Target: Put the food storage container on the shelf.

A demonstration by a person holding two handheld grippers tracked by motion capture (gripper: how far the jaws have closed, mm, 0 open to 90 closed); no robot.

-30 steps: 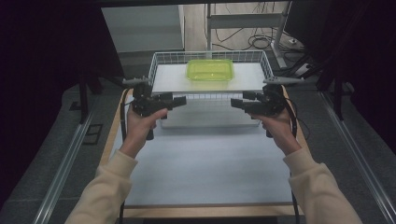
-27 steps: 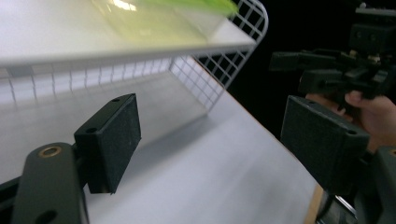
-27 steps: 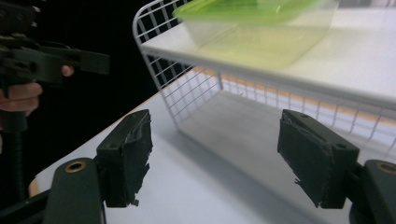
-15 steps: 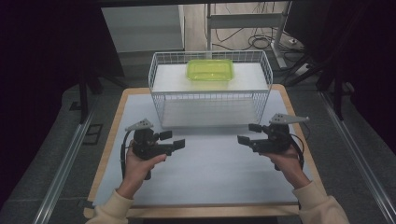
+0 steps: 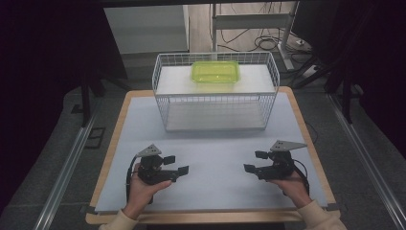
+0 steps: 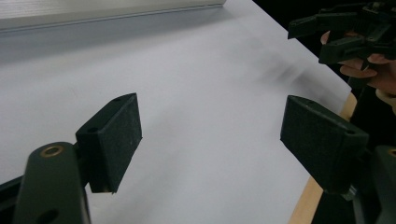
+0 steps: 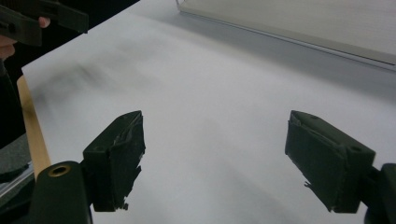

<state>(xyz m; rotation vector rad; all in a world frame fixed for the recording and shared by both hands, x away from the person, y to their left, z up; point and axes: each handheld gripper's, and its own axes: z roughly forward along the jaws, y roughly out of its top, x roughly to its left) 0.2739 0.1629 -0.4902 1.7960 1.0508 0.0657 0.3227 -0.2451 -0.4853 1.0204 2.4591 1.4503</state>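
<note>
From the high view I have the left gripper (image 5: 175, 164) at about 7 o'clock on the white table sheet (image 5: 215, 158) and the right gripper (image 5: 254, 161) at about 5 o'clock, each in a hand, both pointing inward toward each other and well apart. Neither holds anything. The right gripper's jaws have just been opening, with nothing between them.

The nearest thing, the green container (image 5: 216, 72), sits at 12 o'clock in the back half of the wire basket (image 5: 215, 112), well apart from both grippers. I get it from the high view alone, where the basket's wire walls and the container's colour read clearly.

The left gripper view gives me what the high view cannot: the two black pads (image 6: 114, 140) stand wide apart over bare white sheet, nothing touching them. At its 1 o'clock I see the other gripper in its hand, and at 12 o'clock a pale edge that I take for the basket's base.

The right gripper view shows its pads (image 7: 119, 158) spread just as wide, the left one's facing frayed and torn along its lower edge. The sheet's edge and the table's wooden rim (image 7: 32, 126) run at 9 o'clock.
</note>
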